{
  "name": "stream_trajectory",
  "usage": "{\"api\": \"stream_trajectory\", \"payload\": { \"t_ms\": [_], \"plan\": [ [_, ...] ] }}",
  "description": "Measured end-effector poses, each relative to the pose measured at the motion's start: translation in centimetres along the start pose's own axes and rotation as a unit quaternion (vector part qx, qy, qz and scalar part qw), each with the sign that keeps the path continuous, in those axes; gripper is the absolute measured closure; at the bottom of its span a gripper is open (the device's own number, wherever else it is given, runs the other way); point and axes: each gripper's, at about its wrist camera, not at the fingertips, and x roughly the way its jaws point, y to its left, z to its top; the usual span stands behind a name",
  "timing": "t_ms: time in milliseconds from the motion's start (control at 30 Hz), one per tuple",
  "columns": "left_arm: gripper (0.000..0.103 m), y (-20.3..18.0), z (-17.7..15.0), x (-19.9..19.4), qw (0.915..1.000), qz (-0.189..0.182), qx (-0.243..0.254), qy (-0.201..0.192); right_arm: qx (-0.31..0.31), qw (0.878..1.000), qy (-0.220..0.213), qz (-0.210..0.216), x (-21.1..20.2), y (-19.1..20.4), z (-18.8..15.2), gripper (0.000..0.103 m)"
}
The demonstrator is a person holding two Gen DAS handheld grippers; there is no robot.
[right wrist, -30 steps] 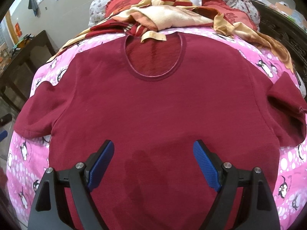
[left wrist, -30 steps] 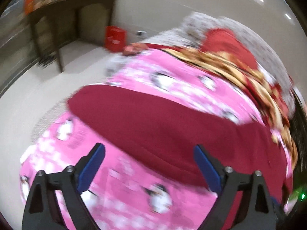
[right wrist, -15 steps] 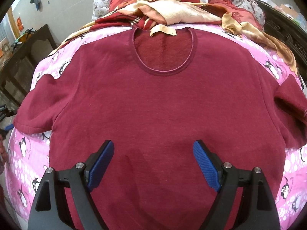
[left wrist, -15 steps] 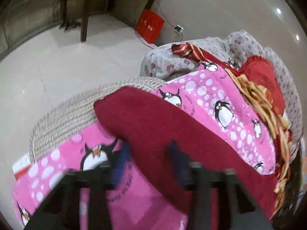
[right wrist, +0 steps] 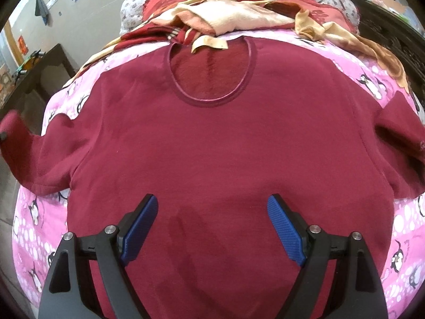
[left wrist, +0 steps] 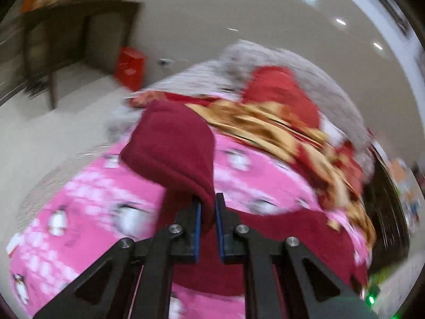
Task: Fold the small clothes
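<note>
A dark red sweatshirt (right wrist: 212, 143) lies flat, front up, on a pink penguin-print blanket (right wrist: 398, 220), neck opening away from me. My left gripper (left wrist: 206, 212) is shut on the sweatshirt's left sleeve (left wrist: 172, 143) and holds its cuff lifted off the blanket. That lifted sleeve also shows at the left edge of the right wrist view (right wrist: 18, 143). My right gripper (right wrist: 212, 226) is open and empty, hovering over the lower middle of the sweatshirt. The right sleeve (right wrist: 398, 143) lies folded on the blanket.
A crumpled red and gold cloth (right wrist: 239, 18) and floral pillows (right wrist: 138, 8) lie beyond the collar. A dark wooden table (left wrist: 66, 26) and a red box (left wrist: 130, 66) stand on the floor to the left. Dark carved furniture (right wrist: 403, 40) borders the right side.
My left gripper closed on the left sleeve and lifted it off the blanket. My right gripper stayed open and moved slightly closer over the sweatshirt.
</note>
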Motion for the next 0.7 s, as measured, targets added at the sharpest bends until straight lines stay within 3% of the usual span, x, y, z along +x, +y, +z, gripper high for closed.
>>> {"api": "stream_trajectory", "payload": {
  "t_ms": [167, 367, 500, 567, 600, 700],
  "plan": [
    [0.093, -9.2, -4.0, 1.8, 0.9931, -0.081, 0.073, 0.044, 0.016, 1.000, -0.006, -0.007, -0.7, -1.6, 0.2, 0.002],
    [0.093, -15.3, -12.1, 9.4, 0.9771, -0.078, 0.132, 0.148, 0.032, 0.999, -0.014, -0.021, -1.7, -3.9, 0.4, 0.002],
    [0.075, -16.0, -15.3, 11.2, 0.9668, -0.082, 0.166, 0.176, 0.033, 0.999, -0.015, -0.005, -2.0, -4.6, 0.9, 0.002],
    [0.055, -15.9, -15.2, 9.7, 0.9646, -0.096, 0.177, 0.171, 0.030, 0.999, -0.022, 0.011, -2.1, -4.5, 1.3, 0.002],
    [0.039, -15.8, -14.9, 8.8, 0.9635, -0.100, 0.182, 0.169, 0.032, 0.999, -0.024, 0.023, -2.1, -4.4, 1.6, 0.002],
    [0.029, -14.7, -13.8, 5.4, 0.9664, -0.103, 0.199, 0.126, 0.031, 0.997, -0.028, 0.064, -1.8, -3.8, 2.3, 0.002]
  ]
}}
